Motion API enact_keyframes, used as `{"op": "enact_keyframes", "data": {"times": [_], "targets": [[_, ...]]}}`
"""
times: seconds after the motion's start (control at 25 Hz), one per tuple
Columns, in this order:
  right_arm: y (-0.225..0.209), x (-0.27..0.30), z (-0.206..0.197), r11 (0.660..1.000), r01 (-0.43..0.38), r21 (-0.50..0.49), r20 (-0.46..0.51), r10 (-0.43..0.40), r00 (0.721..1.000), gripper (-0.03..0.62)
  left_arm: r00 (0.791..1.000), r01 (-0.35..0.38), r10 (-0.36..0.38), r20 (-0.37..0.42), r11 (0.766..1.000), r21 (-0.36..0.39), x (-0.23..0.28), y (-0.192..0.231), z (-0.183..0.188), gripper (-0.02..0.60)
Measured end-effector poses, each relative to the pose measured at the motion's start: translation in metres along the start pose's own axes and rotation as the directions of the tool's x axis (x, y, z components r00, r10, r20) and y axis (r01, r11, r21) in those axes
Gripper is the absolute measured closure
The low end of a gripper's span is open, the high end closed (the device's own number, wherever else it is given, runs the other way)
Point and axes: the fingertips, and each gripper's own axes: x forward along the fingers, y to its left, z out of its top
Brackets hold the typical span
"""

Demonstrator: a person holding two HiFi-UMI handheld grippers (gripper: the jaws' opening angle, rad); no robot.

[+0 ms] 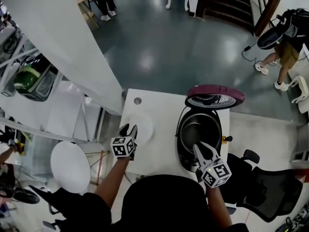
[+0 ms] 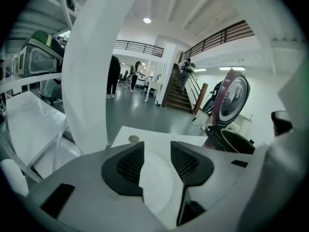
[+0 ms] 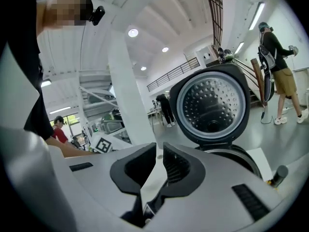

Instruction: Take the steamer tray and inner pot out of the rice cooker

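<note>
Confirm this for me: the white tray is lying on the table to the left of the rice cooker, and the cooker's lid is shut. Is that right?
Not quite. The lid is not shut: it stands open, tipped back behind the rice cooker, as the head view shows. The rest holds: the white tray lies on the table to the left of the cooker.

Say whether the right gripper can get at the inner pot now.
Probably yes. The lid stands open, nothing covers the inner pot, and the right gripper hovers at the cooker front rim. Its jaws are shut, so they must open first.
</note>
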Motion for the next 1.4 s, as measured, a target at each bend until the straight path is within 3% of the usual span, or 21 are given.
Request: {"op": "enact_keyframes", "data": {"times": [0.16,0.32,0.6,1.0,1.2,1.4], "targets": [[-0.045,-0.023,0.001,0.998,0.060,-0.010,-0.007,-0.061,0.998,0.577,0.994,0.108,-0.109,0.015,0.994,0.023,0.007,-0.067,0.014,0.405],[-0.085,-0.041,0.005,0.995,0.103,-0.013,-0.027,-0.103,0.994,0.528,0.981,0.191,-0.192,0.011,0.979,0.069,0.015,-0.136,0.021,0.405],[-0.131,-0.063,0.000,0.994,0.111,-0.003,-0.046,-0.111,0.993,0.519,0.970,0.242,-0.244,-0.008,0.959,0.147,0.029,-0.218,0.015,0.410],[-0.170,-0.066,-0.014,0.996,0.095,-0.004,-0.105,-0.094,0.990,0.511,0.977,0.211,-0.198,-0.082,0.952,0.220,0.052,-0.256,-0.006,0.410],[-0.175,-0.046,-0.016,0.997,0.062,-0.051,-0.147,-0.069,0.987,0.511,0.981,0.184,-0.162,-0.107,0.948,0.260,0.066,-0.260,-0.010,0.410],[-0.175,-0.029,-0.028,0.992,0.038,-0.122,-0.209,-0.063,0.976,0.503,0.979,0.195,-0.162,-0.126,0.926,0.322,0.075,-0.269,-0.008,0.410]]}}
